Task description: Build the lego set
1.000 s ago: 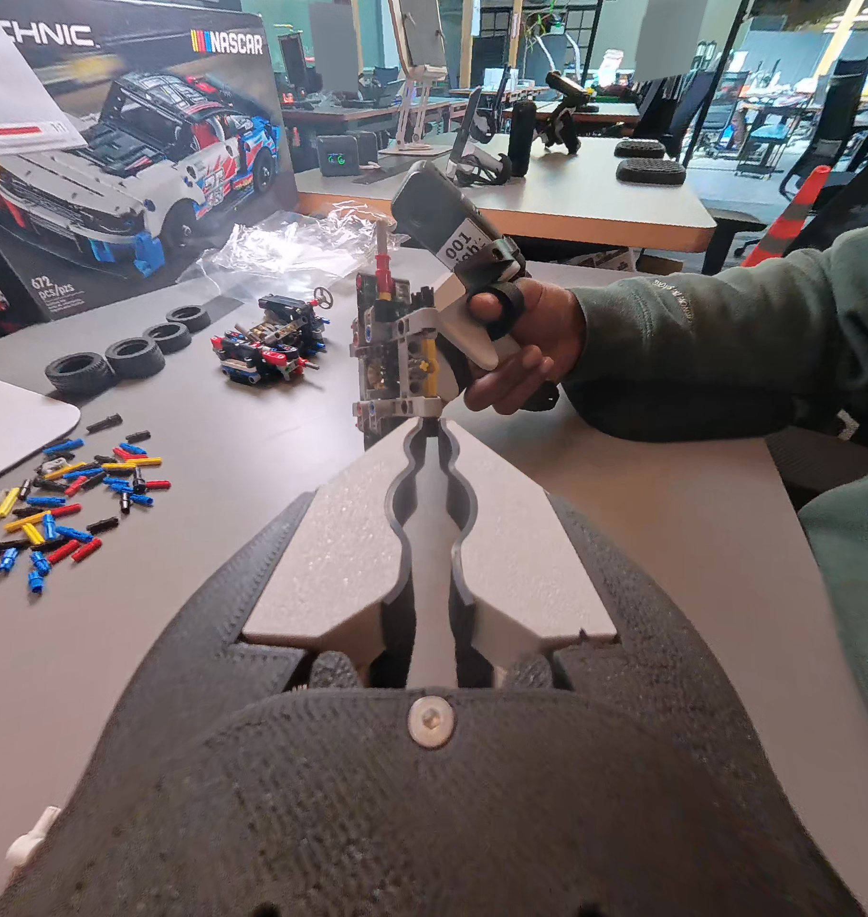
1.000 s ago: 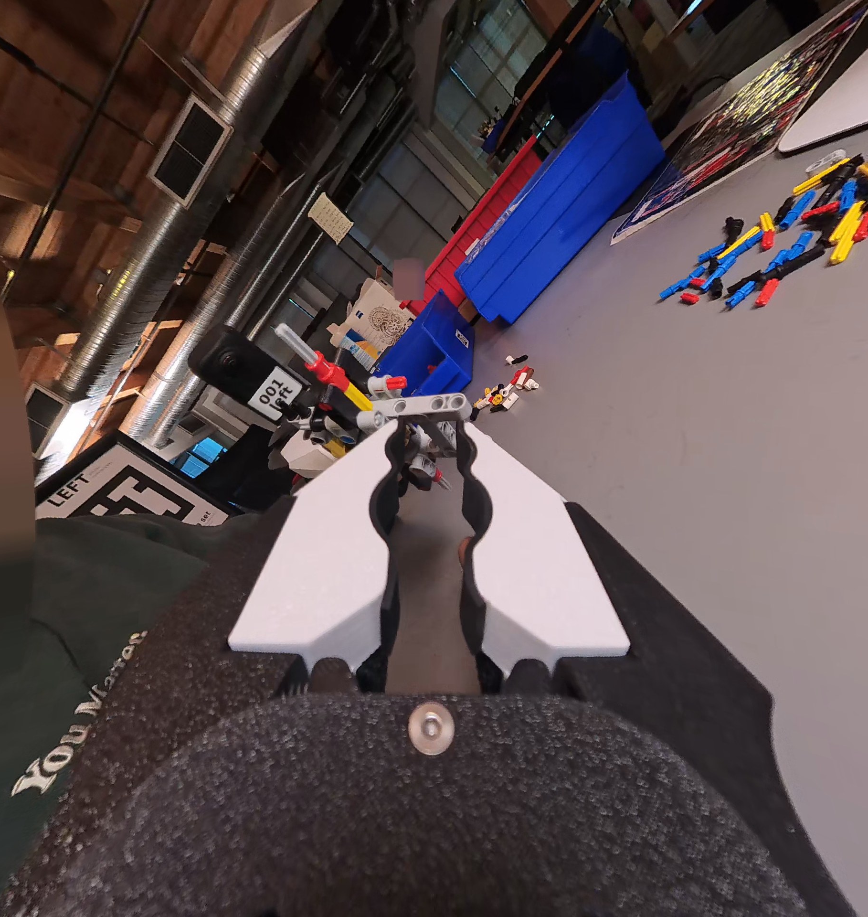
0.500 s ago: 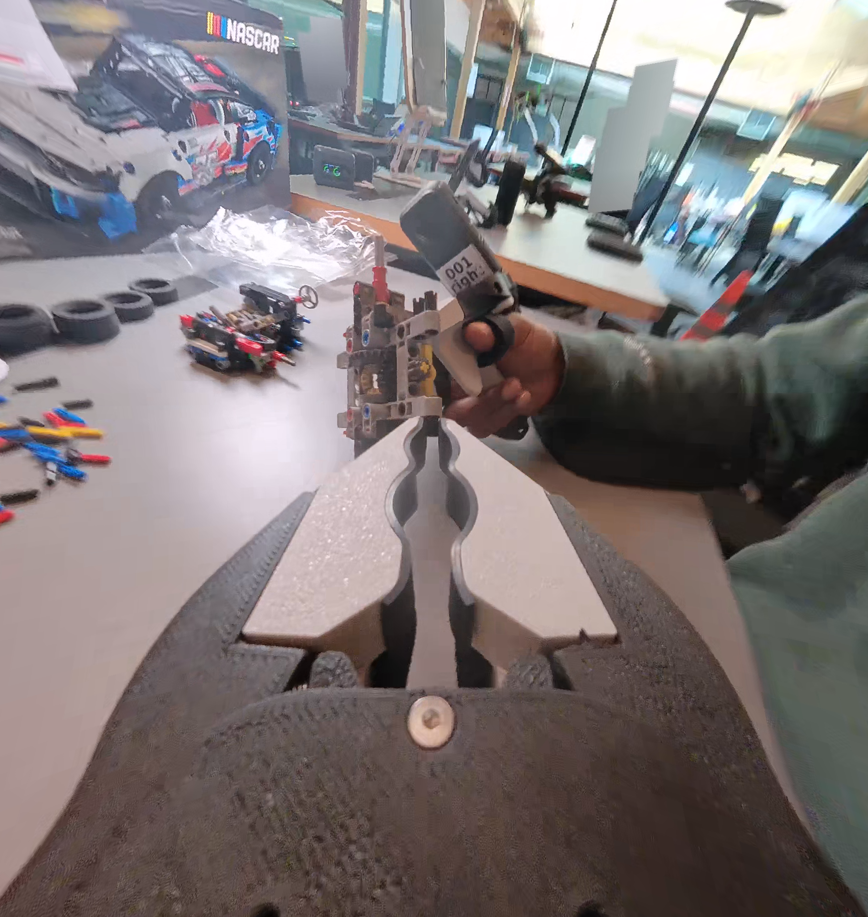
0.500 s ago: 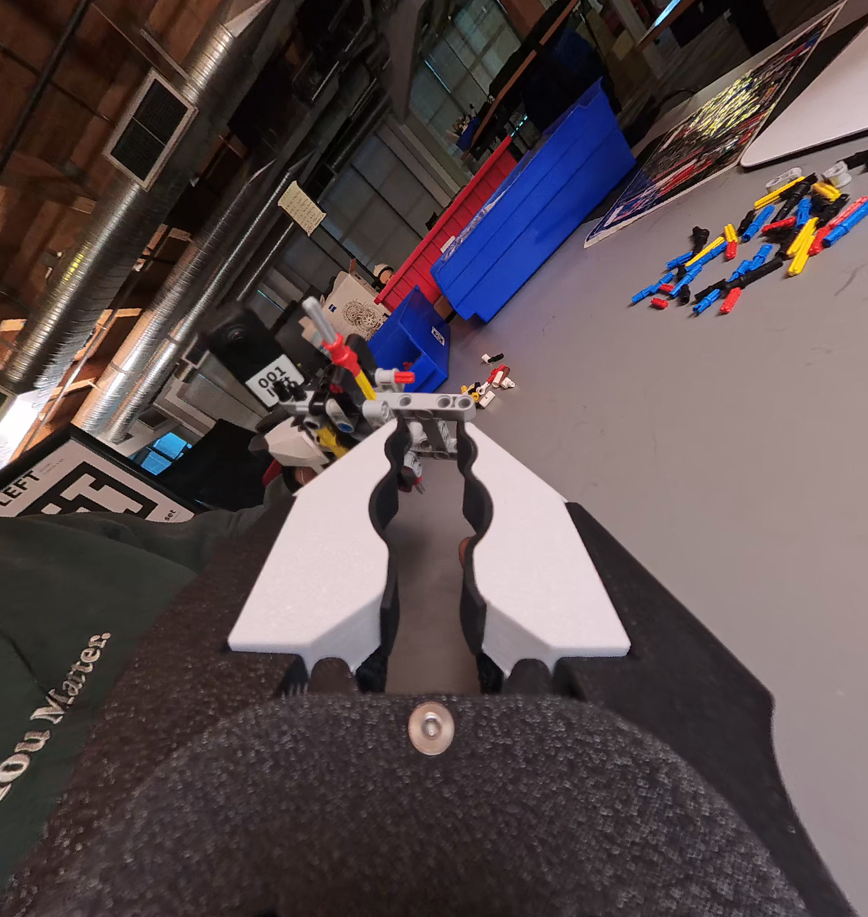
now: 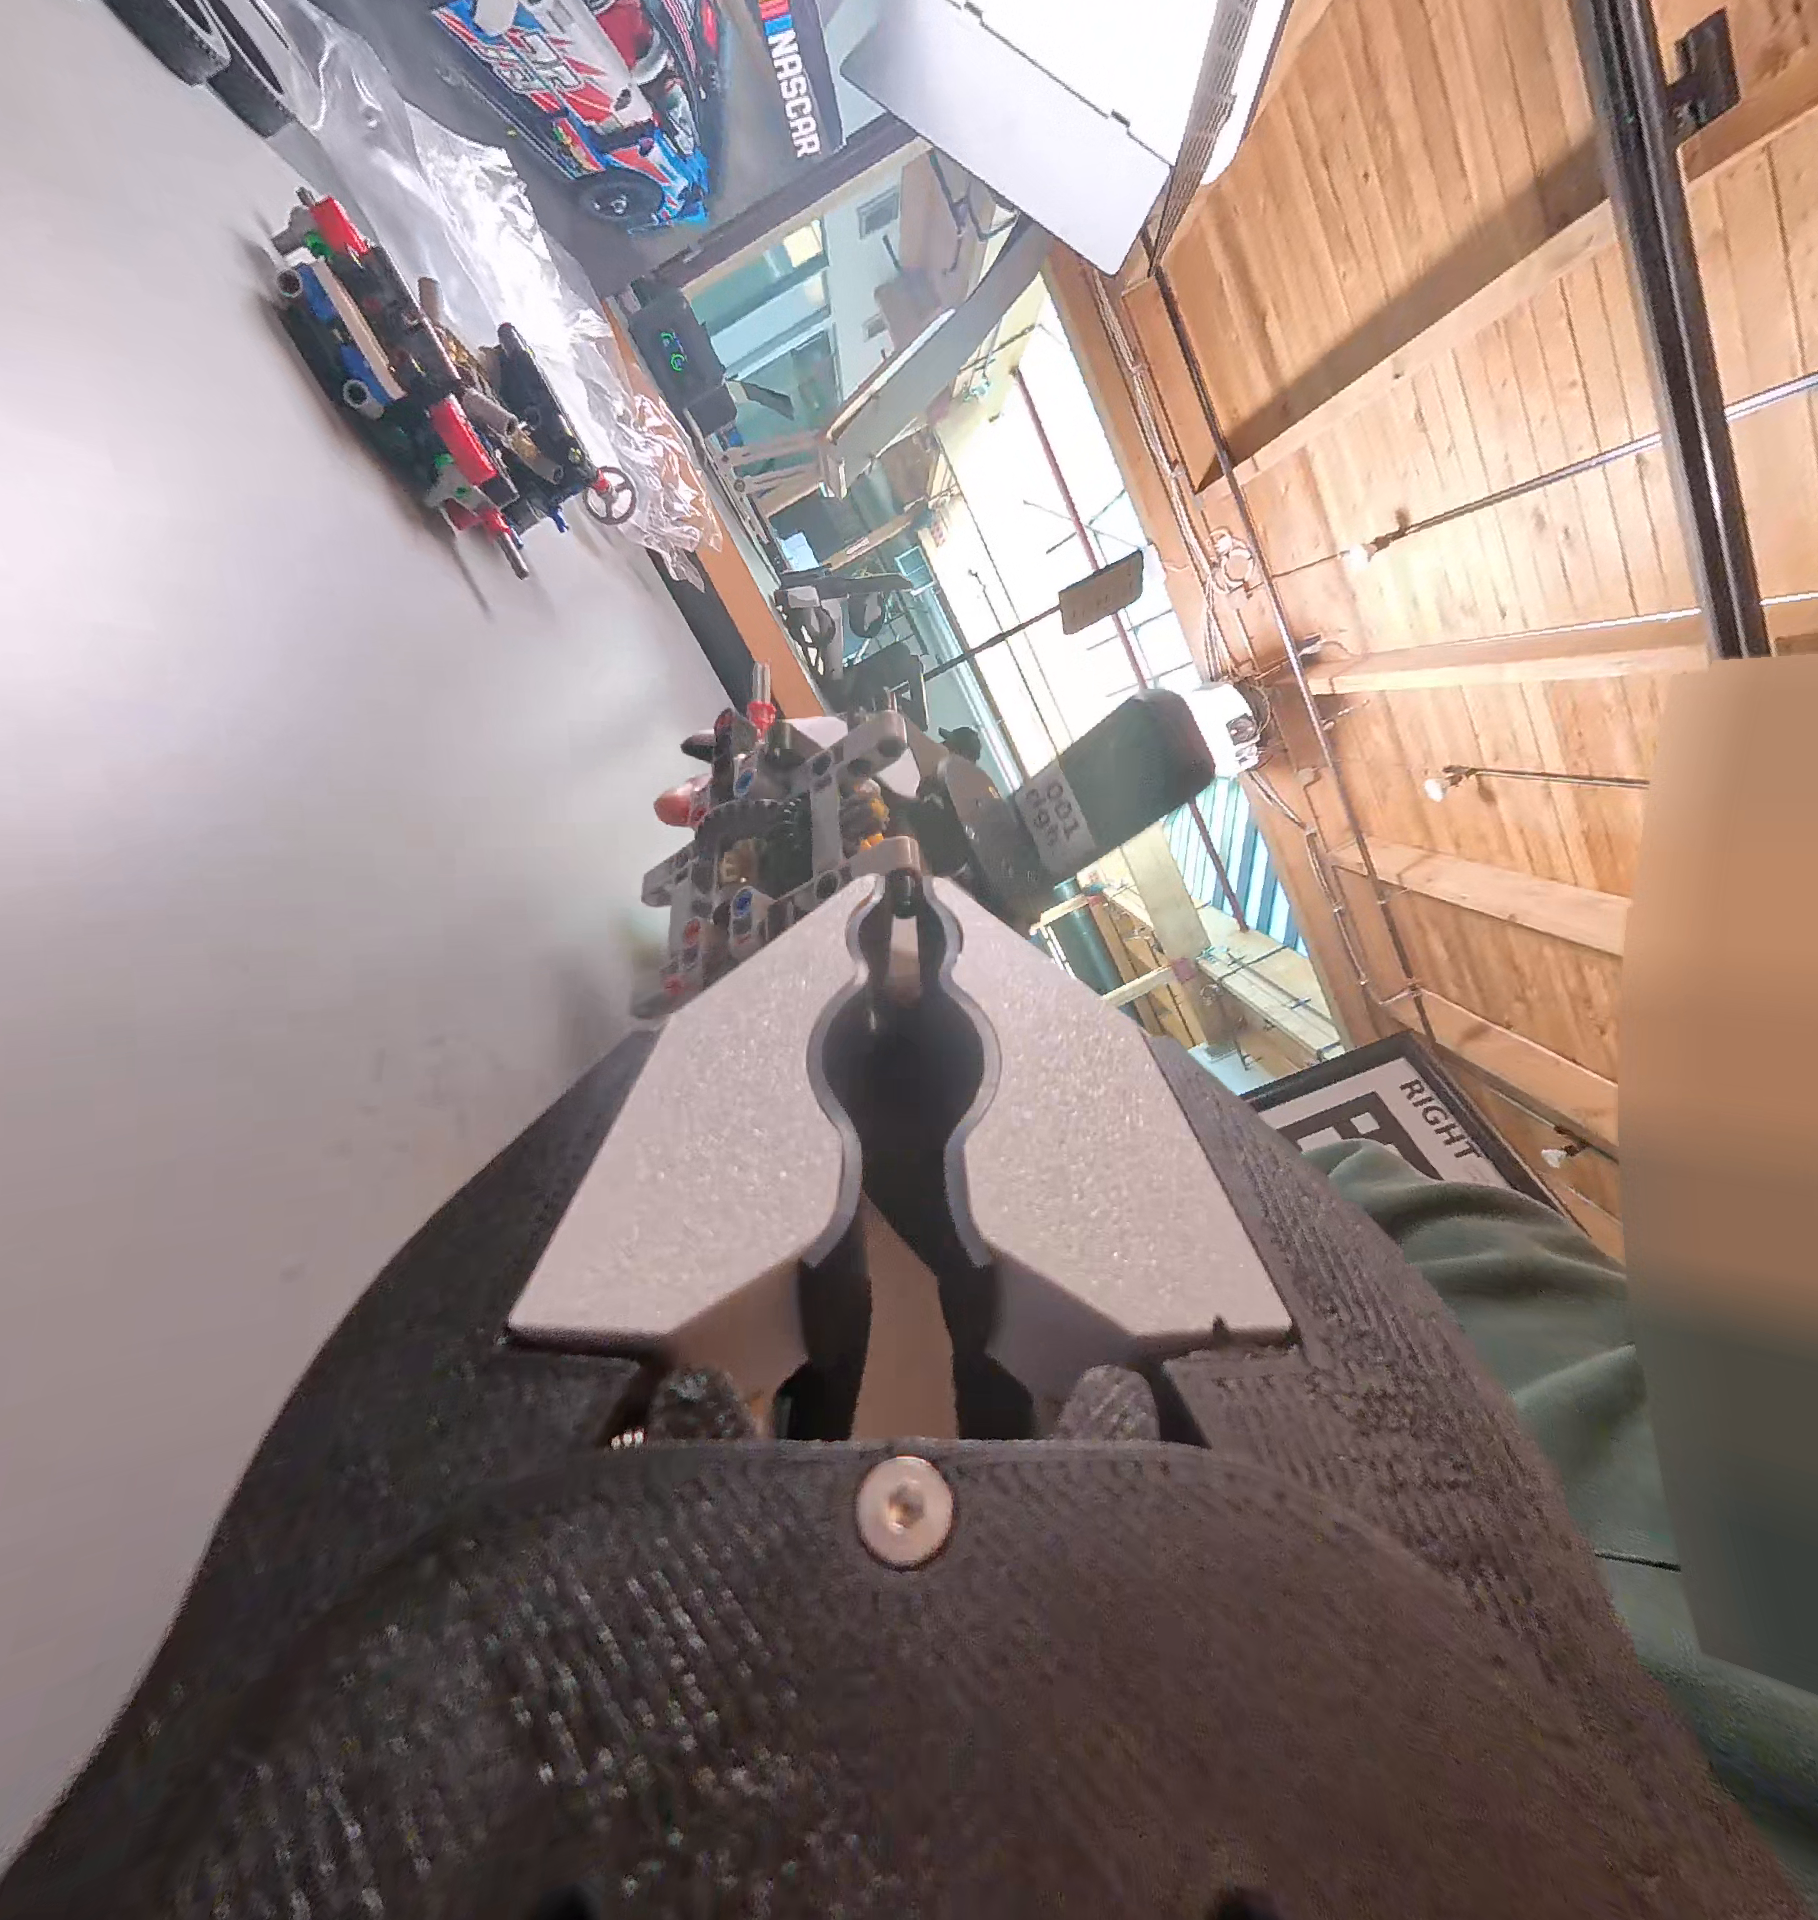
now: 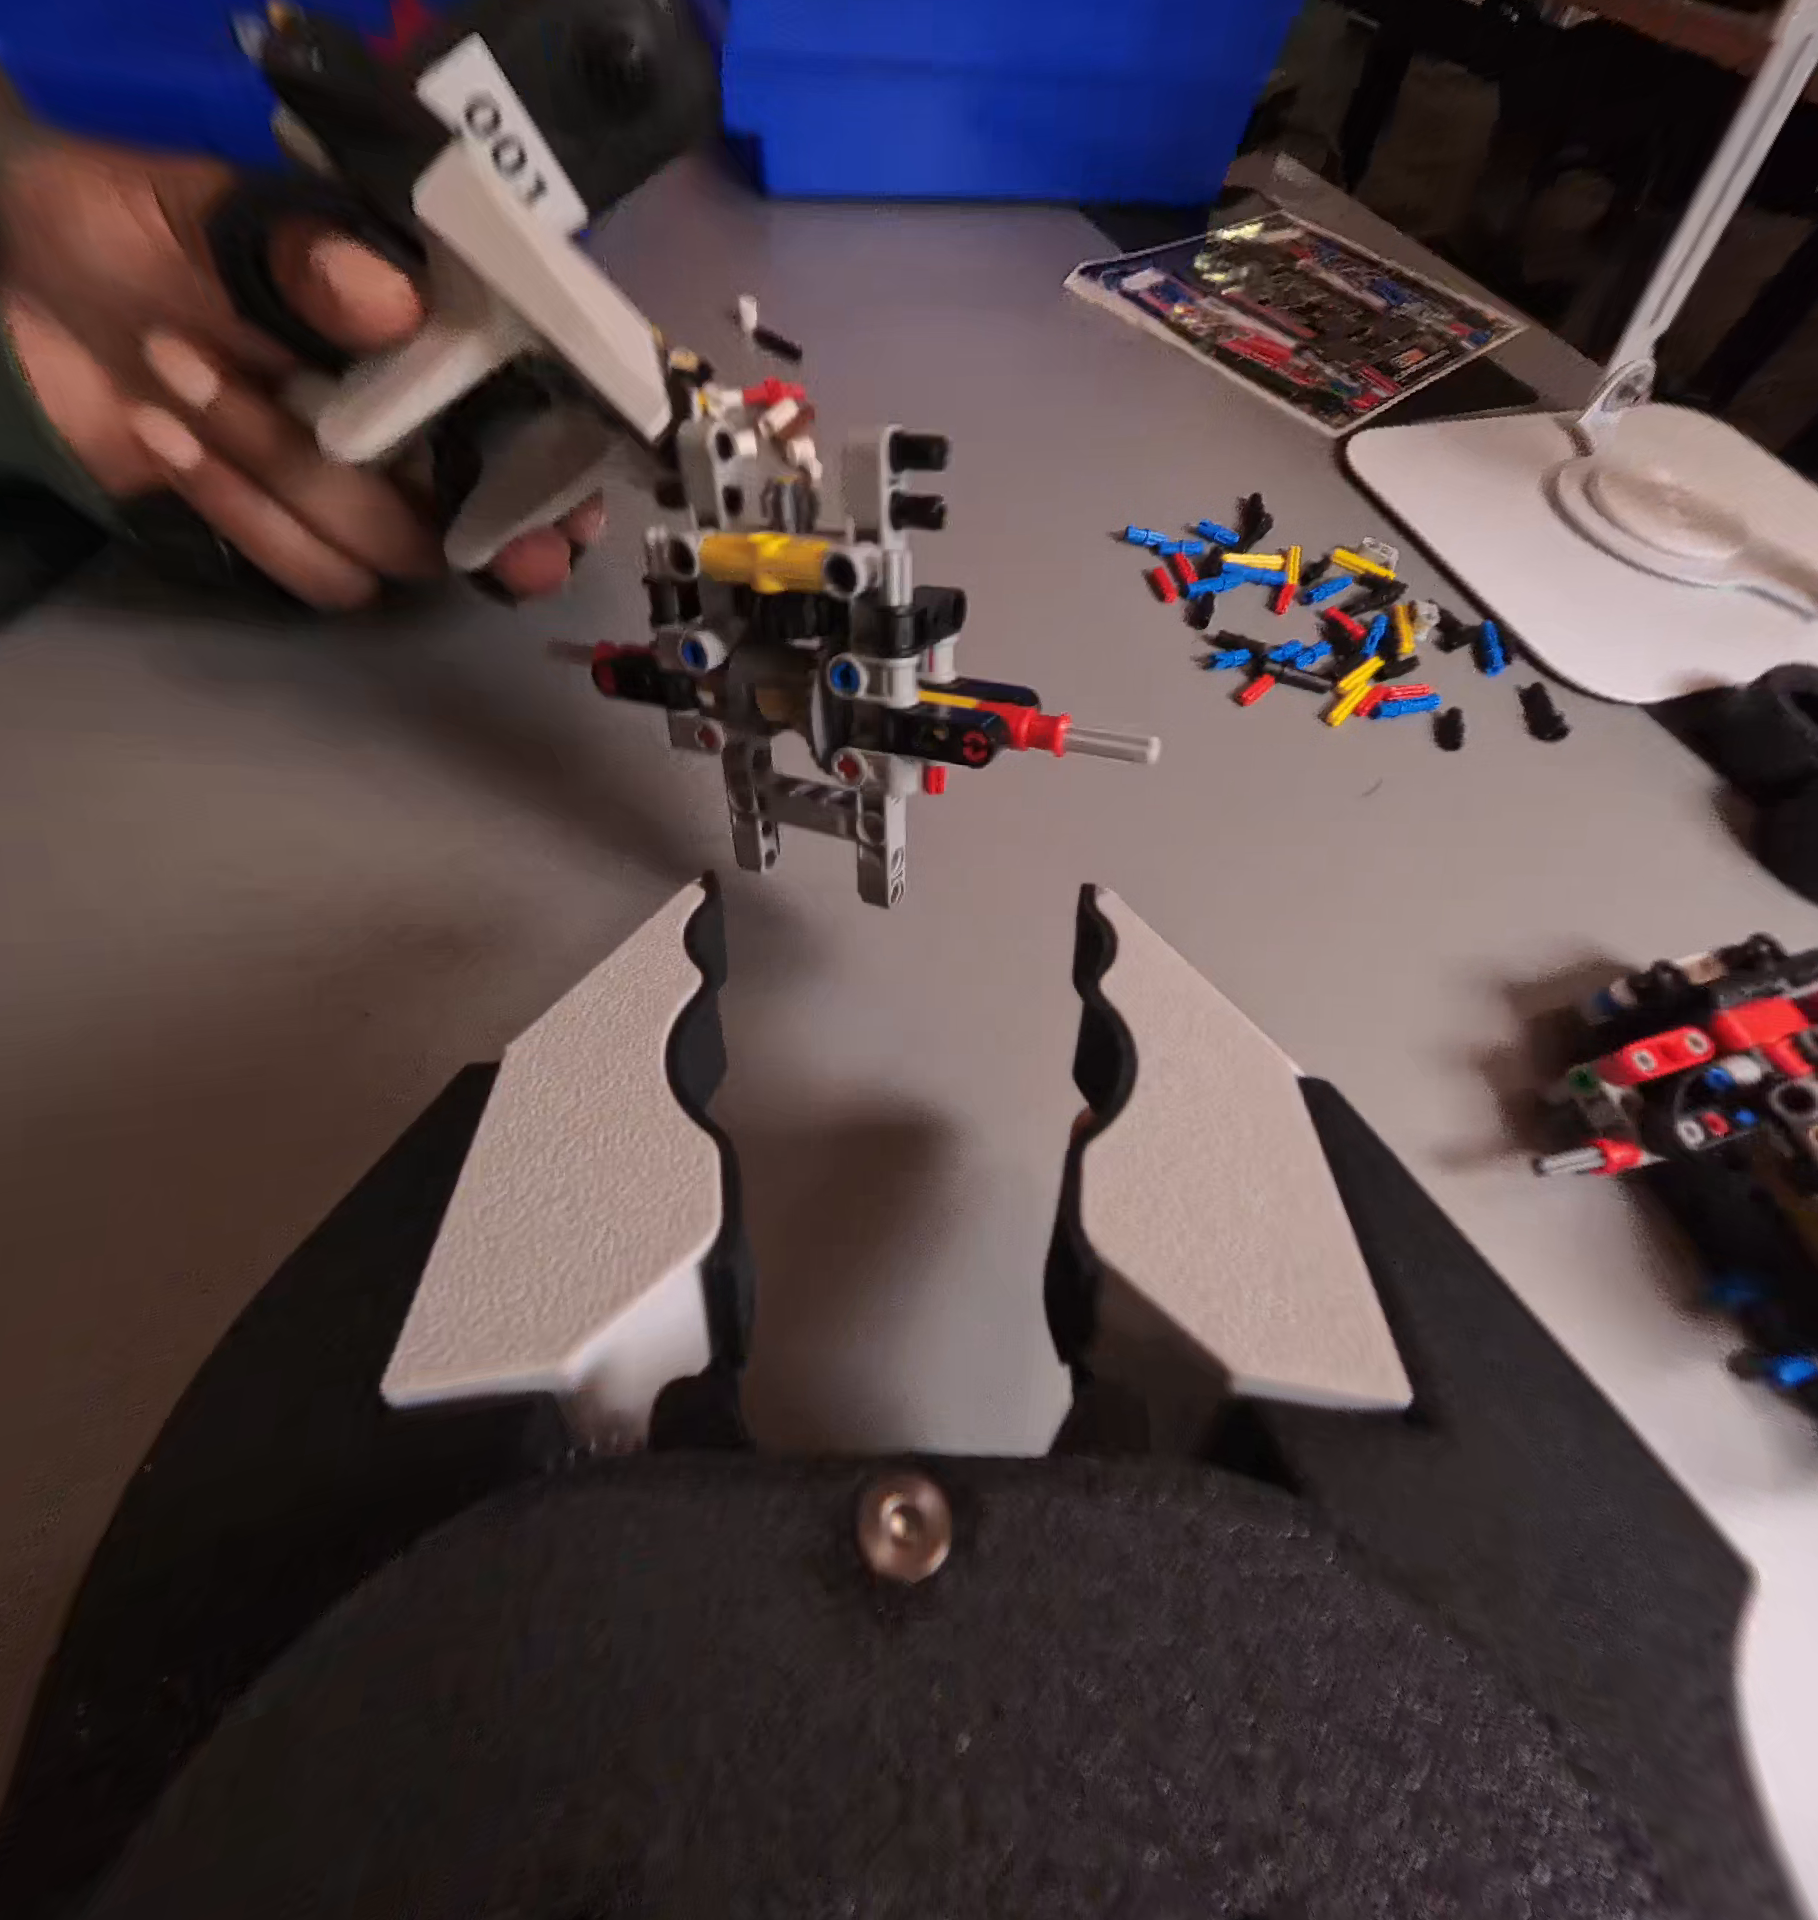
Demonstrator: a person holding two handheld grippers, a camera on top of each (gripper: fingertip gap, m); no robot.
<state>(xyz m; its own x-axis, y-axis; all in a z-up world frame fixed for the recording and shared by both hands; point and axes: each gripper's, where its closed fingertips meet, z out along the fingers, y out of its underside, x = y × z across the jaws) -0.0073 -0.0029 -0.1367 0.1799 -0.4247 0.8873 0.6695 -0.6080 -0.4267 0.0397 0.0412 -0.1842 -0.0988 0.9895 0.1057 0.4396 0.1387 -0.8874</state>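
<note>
A small grey, black and yellow lego assembly (image 6: 801,644) with a red-tipped axle hangs above the grey table (image 6: 261,831). My left gripper (image 5: 900,883) is shut on a grey beam of the assembly (image 5: 759,842). In the right wrist view it comes in from the upper left (image 6: 656,416), held by a hand. My right gripper (image 6: 894,894) is open and empty. Its tips are just short of the assembly's lower grey frame, not touching it. In the left wrist view its dark body (image 5: 1123,769) shows behind the assembly.
A pile of blue, red, yellow and black pins (image 6: 1310,623) lies at the right. A partly built car chassis (image 6: 1736,1081) sits at the right edge, with black tyres (image 6: 1809,727) and a white lamp base (image 6: 1632,540) behind it. A printed sheet (image 6: 1300,312) and blue bins (image 6: 988,94) are at the back. One gripper's finger ends stand about 9 centimeters off the other's.
My right gripper has opened, let go of the assembly and pulled back from it. My left gripper has rolled sideways, still holding the assembly.
</note>
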